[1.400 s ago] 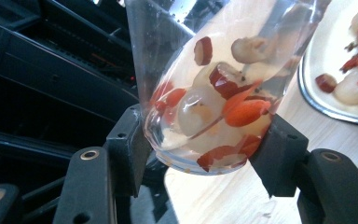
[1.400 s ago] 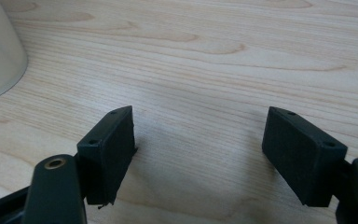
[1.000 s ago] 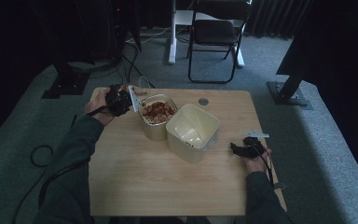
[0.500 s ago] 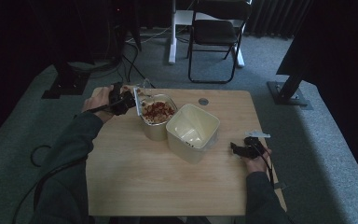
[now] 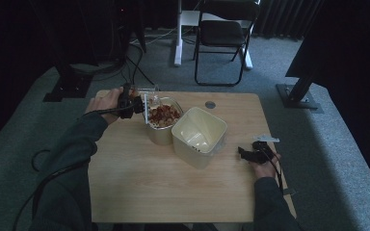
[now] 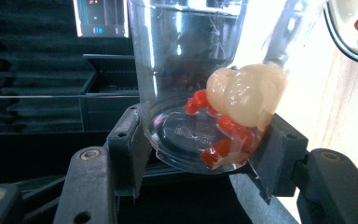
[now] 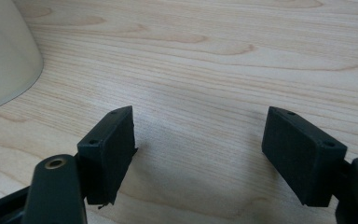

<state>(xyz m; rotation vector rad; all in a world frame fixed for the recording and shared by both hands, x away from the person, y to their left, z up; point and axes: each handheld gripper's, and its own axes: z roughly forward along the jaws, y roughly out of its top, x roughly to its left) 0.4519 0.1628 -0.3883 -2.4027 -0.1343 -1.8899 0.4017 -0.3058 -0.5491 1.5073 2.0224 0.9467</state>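
The clear plastic cup [image 6: 191,93] sits clamped by its base between the pads of my left gripper [image 6: 200,158], tipped on its side over the near rim of the round bowl [image 5: 162,126] of reddish food at the far left of the table [image 5: 139,183], with a pale lump and red bits [image 6: 235,109] clinging inside, probably leftovers. Just beside that bowl stands the empty cream square tub [image 5: 198,136]. My right gripper [image 7: 198,154] rests on the wood near the tub, jaws apart with nothing between them.
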